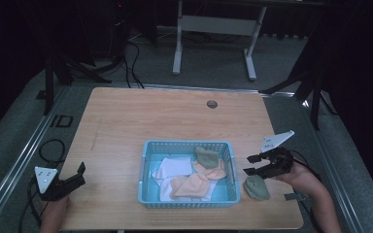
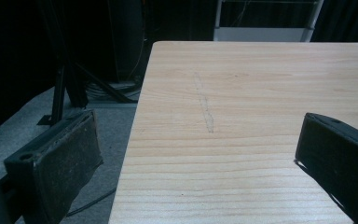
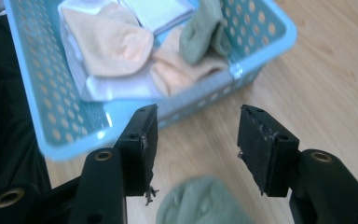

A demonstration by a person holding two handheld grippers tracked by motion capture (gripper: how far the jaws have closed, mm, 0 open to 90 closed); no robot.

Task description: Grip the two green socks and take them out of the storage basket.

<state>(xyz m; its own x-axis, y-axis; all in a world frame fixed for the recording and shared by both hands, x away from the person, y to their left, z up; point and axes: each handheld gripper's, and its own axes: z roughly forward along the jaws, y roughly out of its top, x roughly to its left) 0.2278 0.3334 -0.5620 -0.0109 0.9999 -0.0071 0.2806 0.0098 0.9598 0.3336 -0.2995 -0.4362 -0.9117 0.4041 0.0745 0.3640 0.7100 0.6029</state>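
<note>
The right gripper (image 1: 253,164) is hovering with jaws spread wide, gripping nothing, above a green sock (image 1: 256,187) lying bunched beside the blue basket (image 1: 148,165); its long axis cannot be determined. The left gripper (image 1: 81,173) is resting wide apart and empty at the table (image 1: 126,116) edge.

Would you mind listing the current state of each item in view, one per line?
Left hand-held gripper: open, empty, at the table's near left corner.
Right hand-held gripper: open, empty, above the green sock.
Green sock on the table: lying loose right of the basket.
Blue basket: upright, holding peach, white and green socks.
Table: bare beyond the basket.
</note>
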